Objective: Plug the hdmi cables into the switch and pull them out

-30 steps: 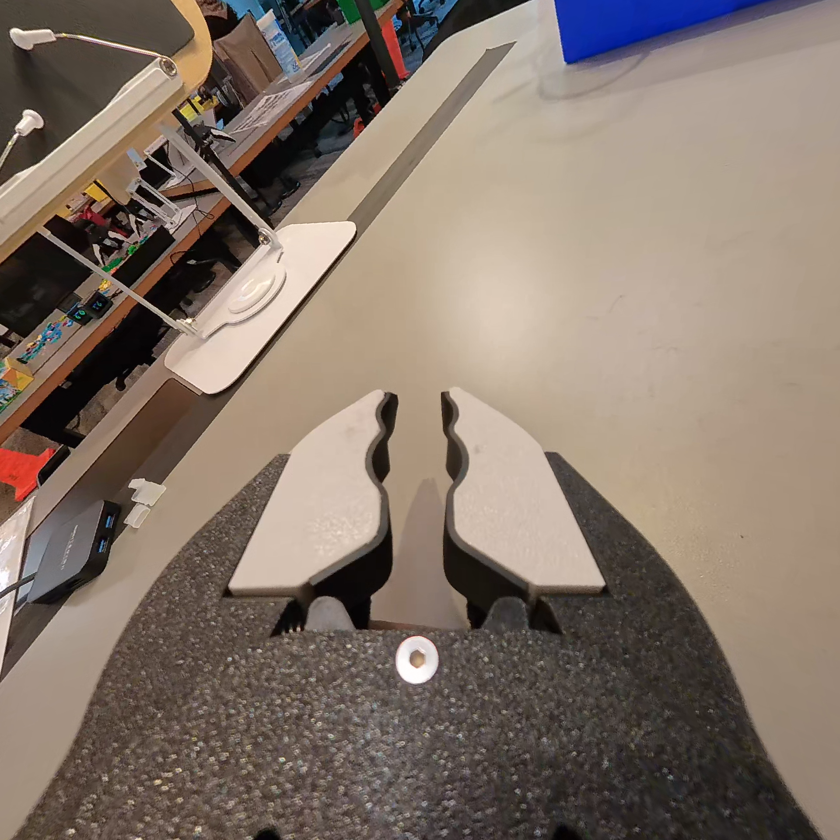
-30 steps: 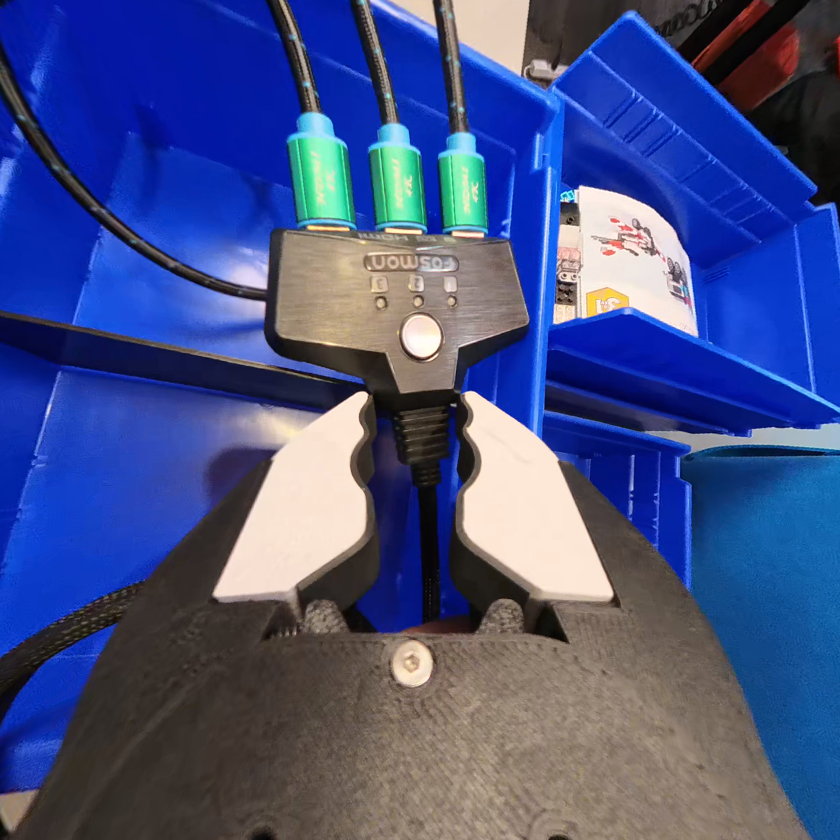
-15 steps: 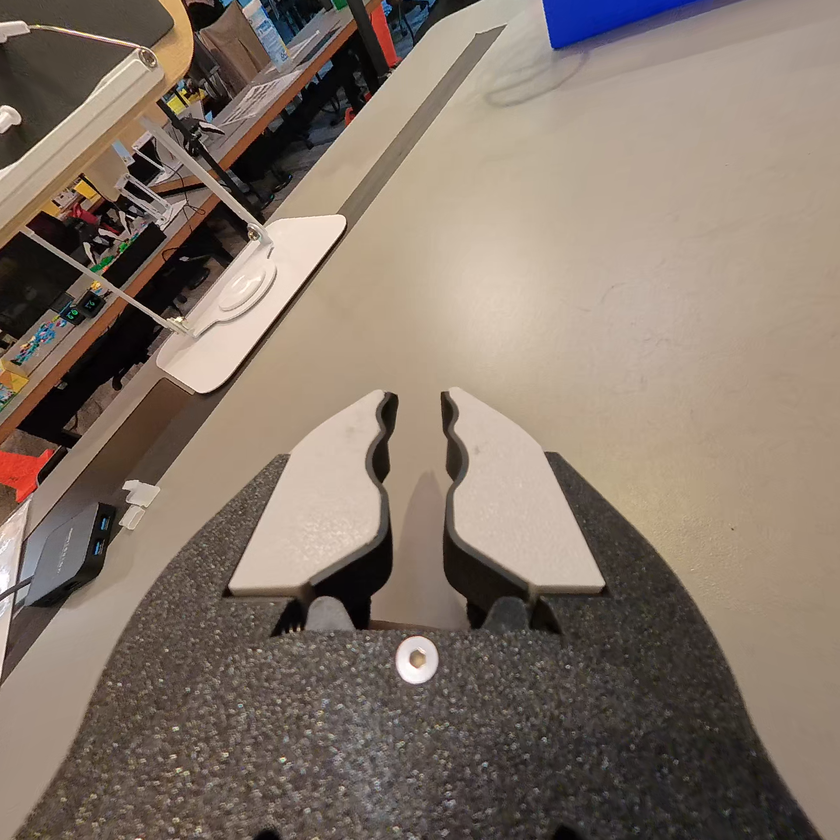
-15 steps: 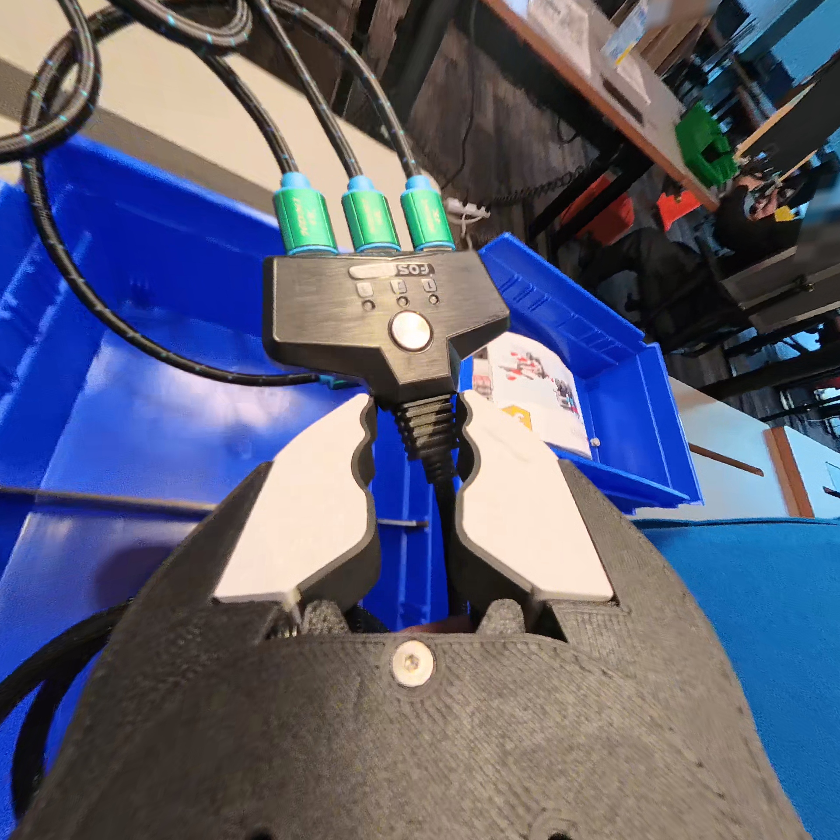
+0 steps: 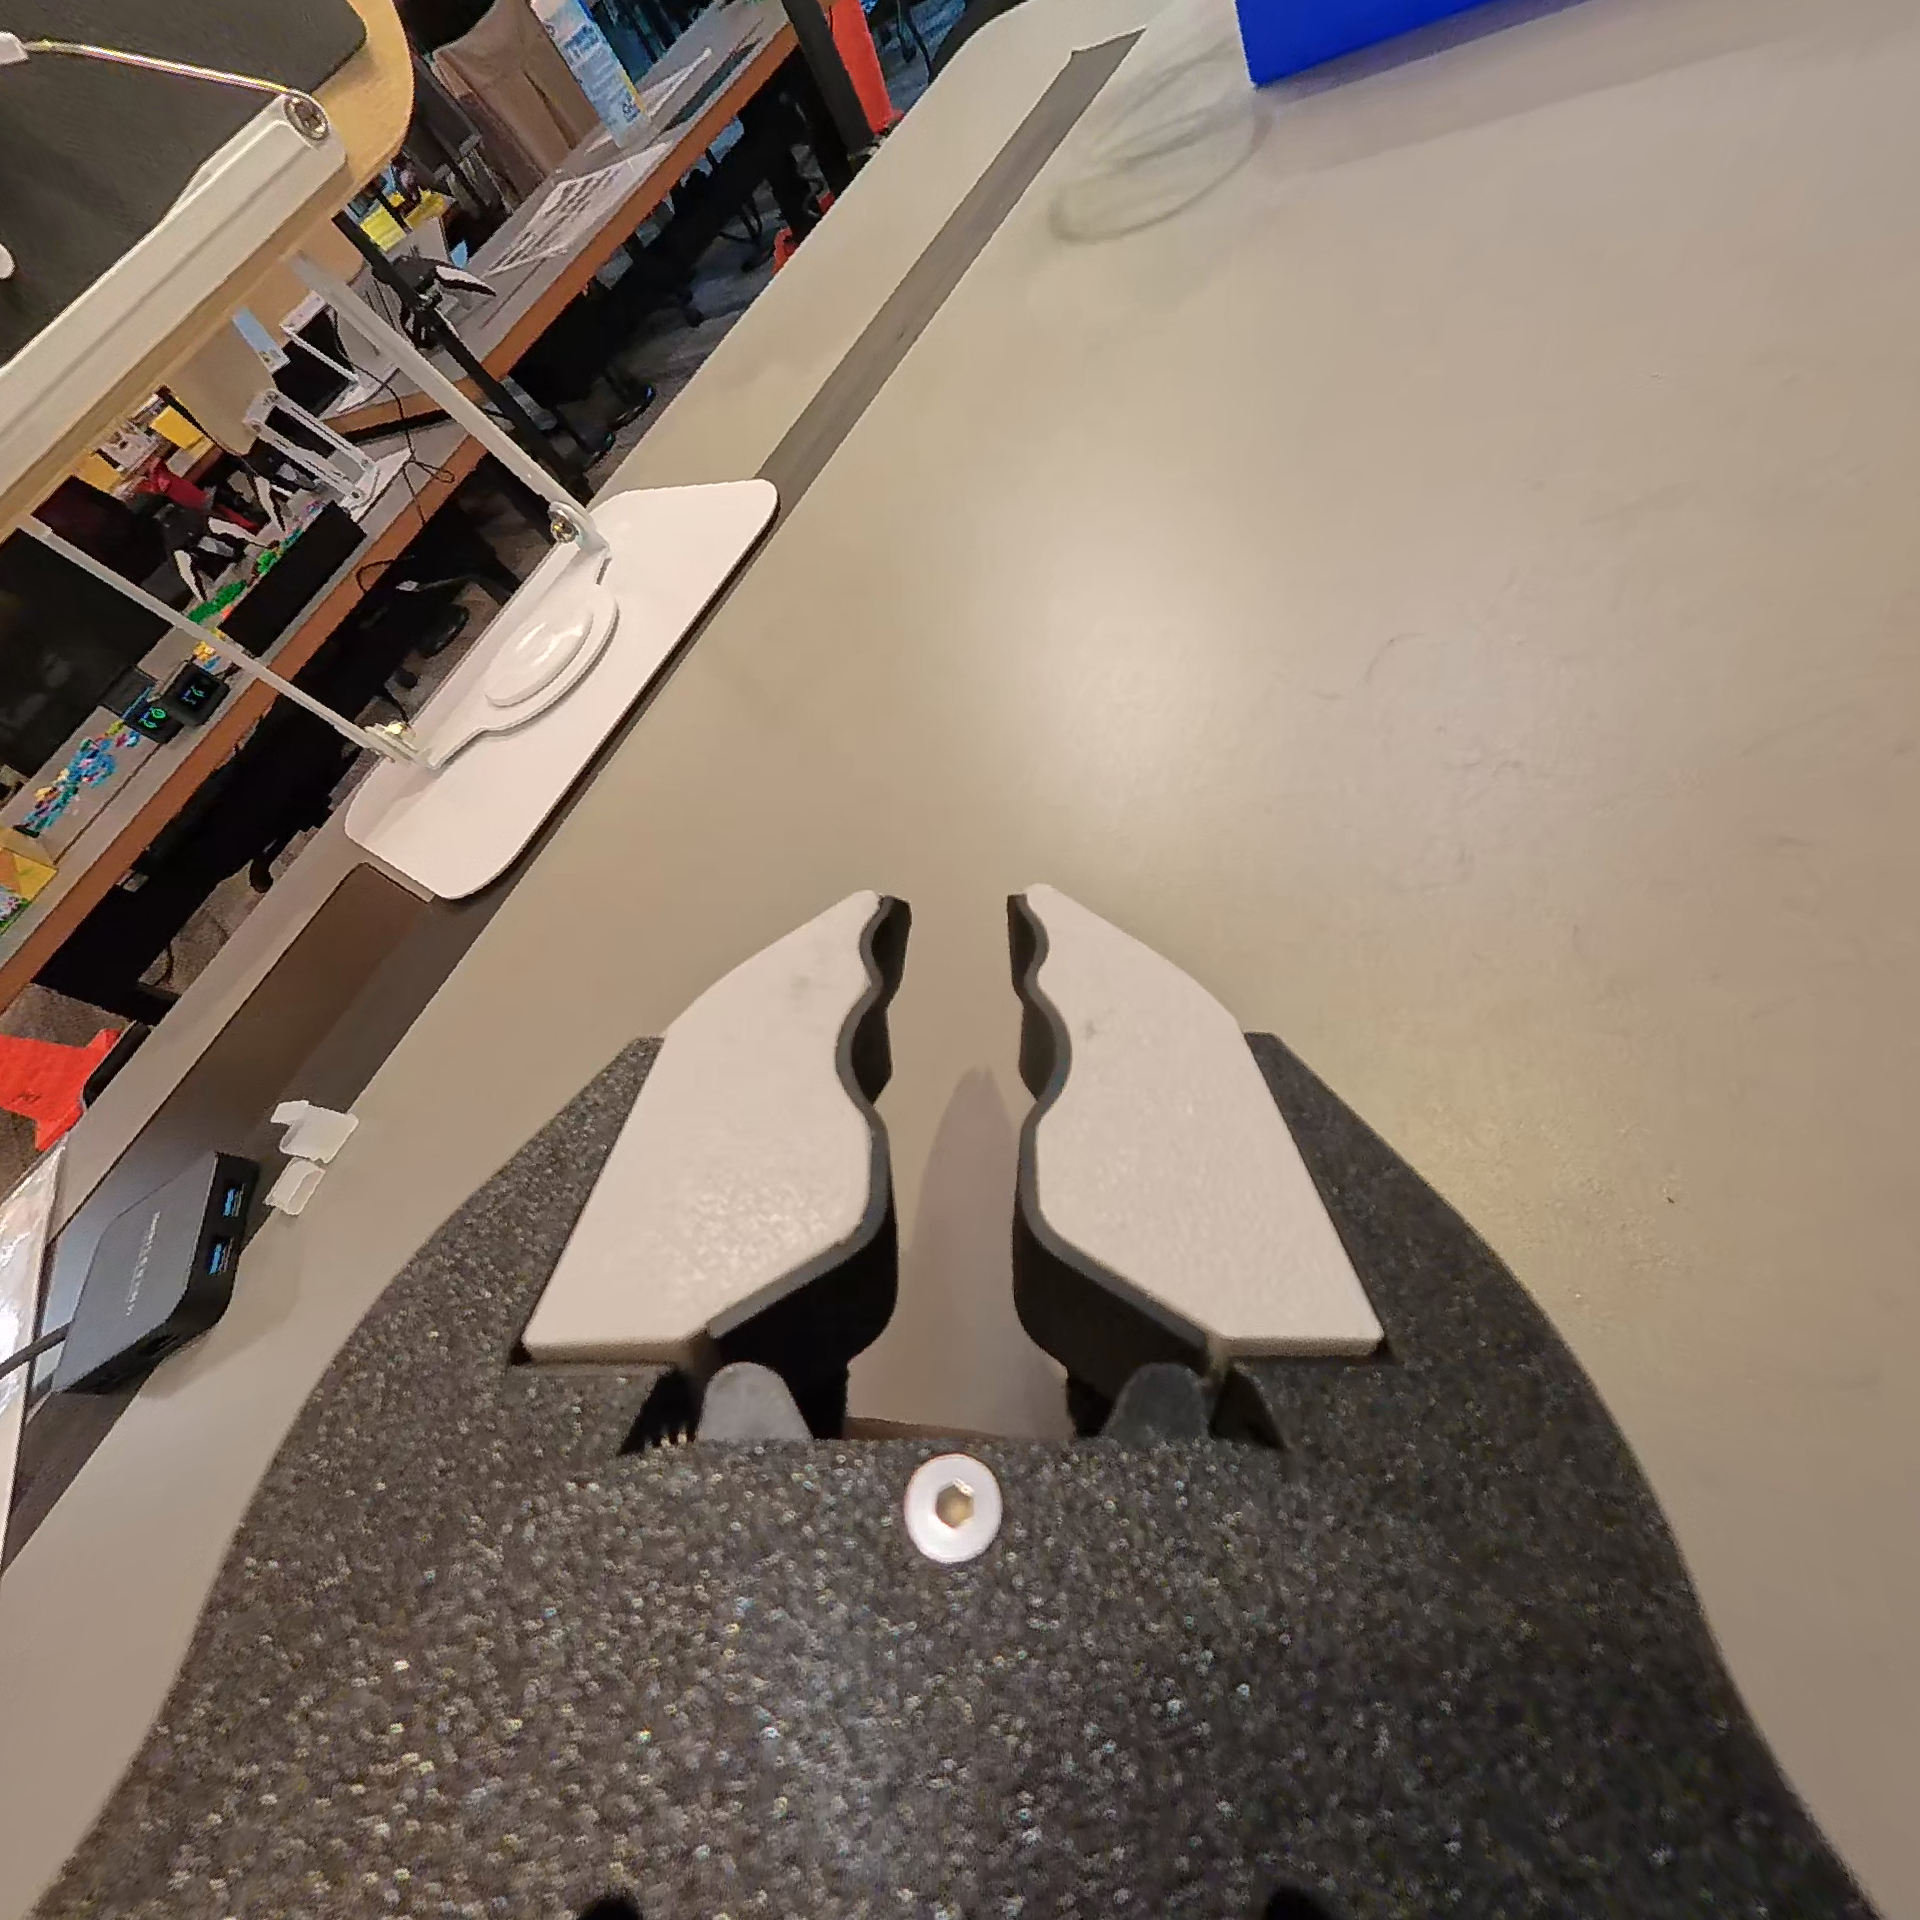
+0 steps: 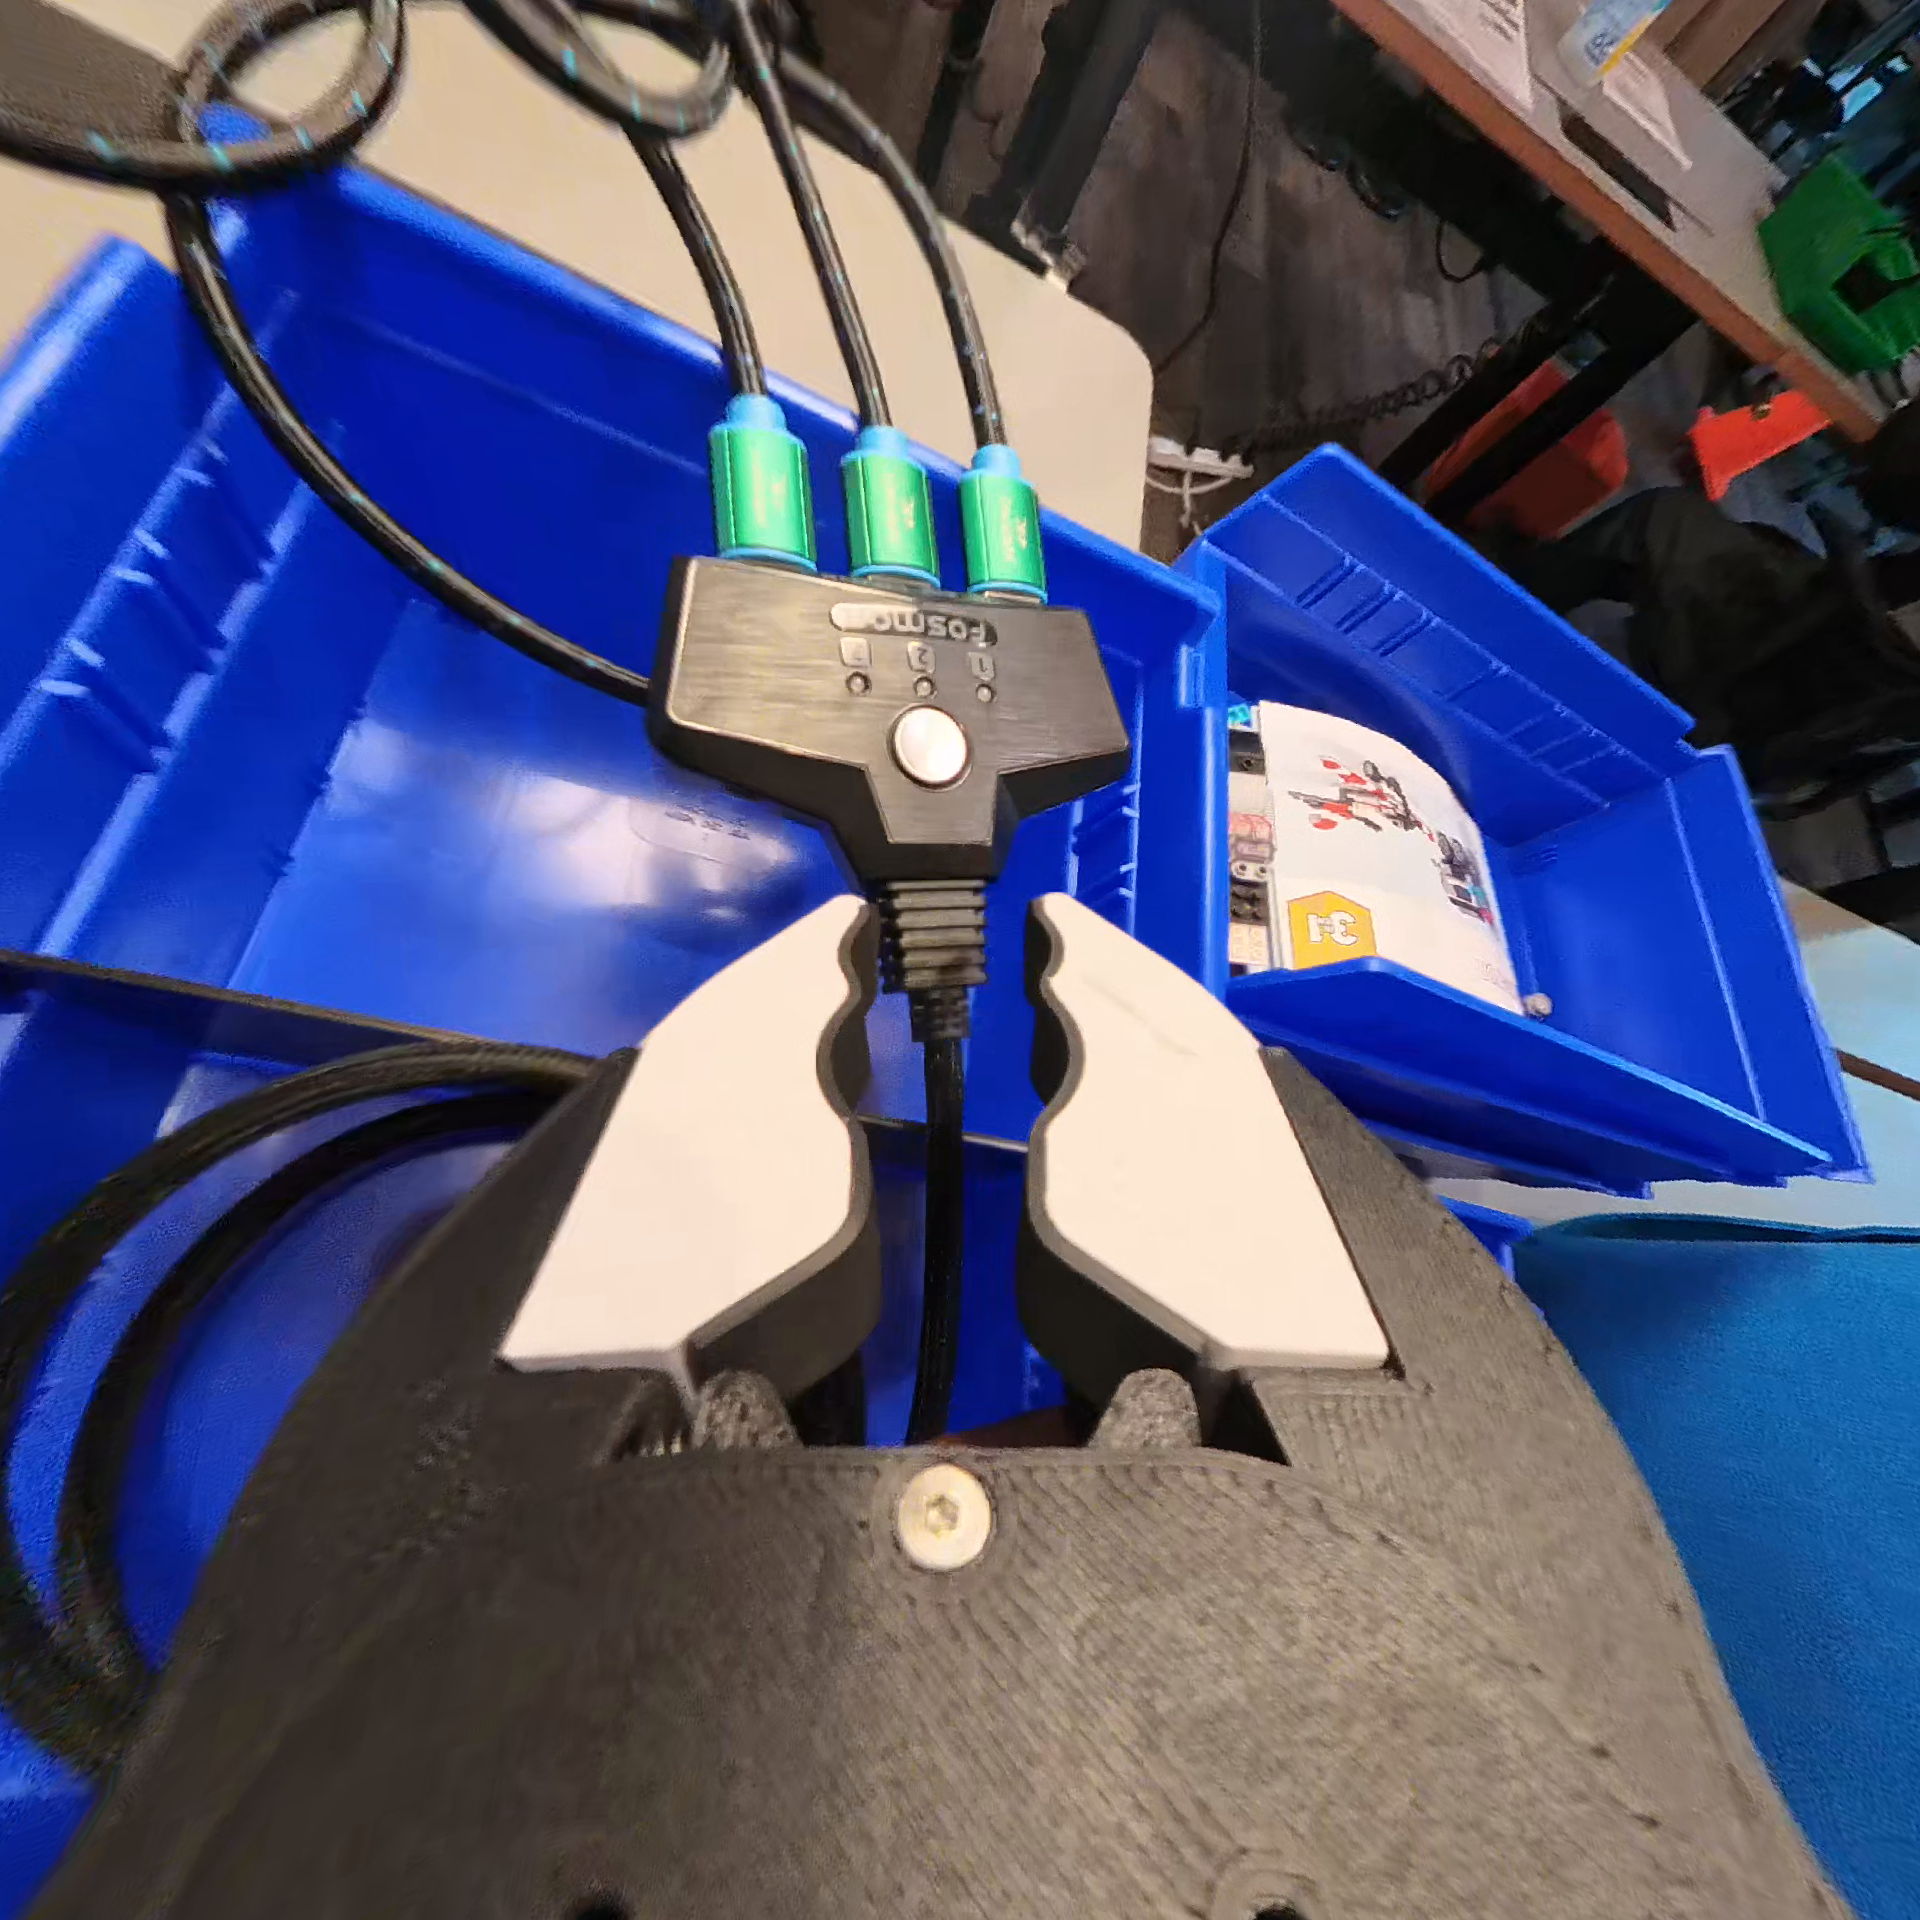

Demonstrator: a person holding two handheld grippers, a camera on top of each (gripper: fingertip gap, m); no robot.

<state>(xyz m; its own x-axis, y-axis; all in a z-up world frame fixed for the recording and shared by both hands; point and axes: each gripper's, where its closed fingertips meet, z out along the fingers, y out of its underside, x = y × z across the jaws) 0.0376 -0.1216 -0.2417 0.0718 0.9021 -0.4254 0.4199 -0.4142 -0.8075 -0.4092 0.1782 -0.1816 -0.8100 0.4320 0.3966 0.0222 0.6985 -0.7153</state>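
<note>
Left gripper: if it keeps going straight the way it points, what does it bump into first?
Probably only the table. The left gripper is empty, and nothing lies ahead of its fingers. The white stand sits off to one side, likely missed.

We see a beige table [image 5: 1351, 623], wooden workbenches [image 5: 343, 582] crowded behind it, and blue bins [image 6: 1455, 727] nearby.

Lab/workshop, long workbenches [image 5: 665, 156], blue parts bins [image 6: 1558, 935], cluttered w/ gear
</note>
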